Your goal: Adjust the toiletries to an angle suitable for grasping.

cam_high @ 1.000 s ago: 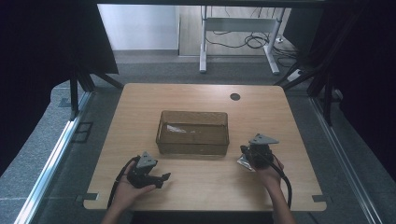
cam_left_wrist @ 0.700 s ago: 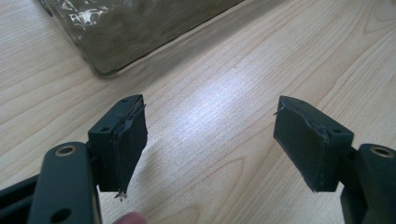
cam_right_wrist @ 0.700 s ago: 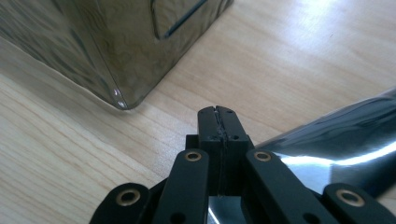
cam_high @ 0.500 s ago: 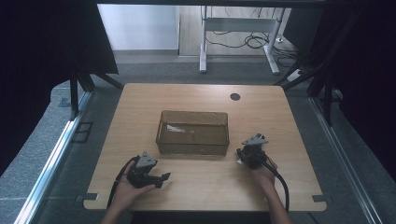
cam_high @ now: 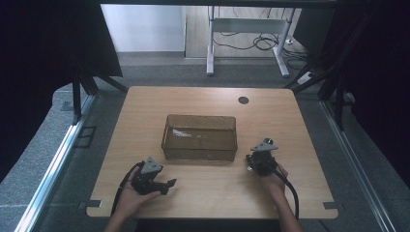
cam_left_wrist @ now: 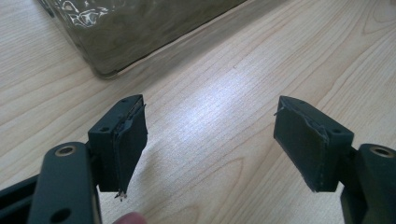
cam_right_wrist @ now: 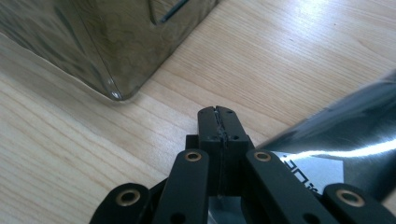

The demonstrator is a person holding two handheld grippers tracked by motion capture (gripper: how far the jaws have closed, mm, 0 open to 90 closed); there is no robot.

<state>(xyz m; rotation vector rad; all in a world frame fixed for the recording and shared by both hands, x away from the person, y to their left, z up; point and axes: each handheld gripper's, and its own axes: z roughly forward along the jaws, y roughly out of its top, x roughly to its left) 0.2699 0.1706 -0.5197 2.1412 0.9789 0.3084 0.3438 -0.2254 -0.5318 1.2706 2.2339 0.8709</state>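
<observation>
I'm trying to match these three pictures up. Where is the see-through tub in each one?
High view: the tub sits mid-table, beyond both hands.
Left gripper view: its corner is at the top left, beyond the open jaws.
Right gripper view: its corner is at the top left.
Shared landmark: the wooden table.

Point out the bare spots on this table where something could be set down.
Bare wood lies between the brown see-through plastic bin and the far edge of the light wooden table, beside the small dark round hole. The strips on either side of the bin are free too. The near edge is crowded: the left gripper and right gripper sit there.
</observation>
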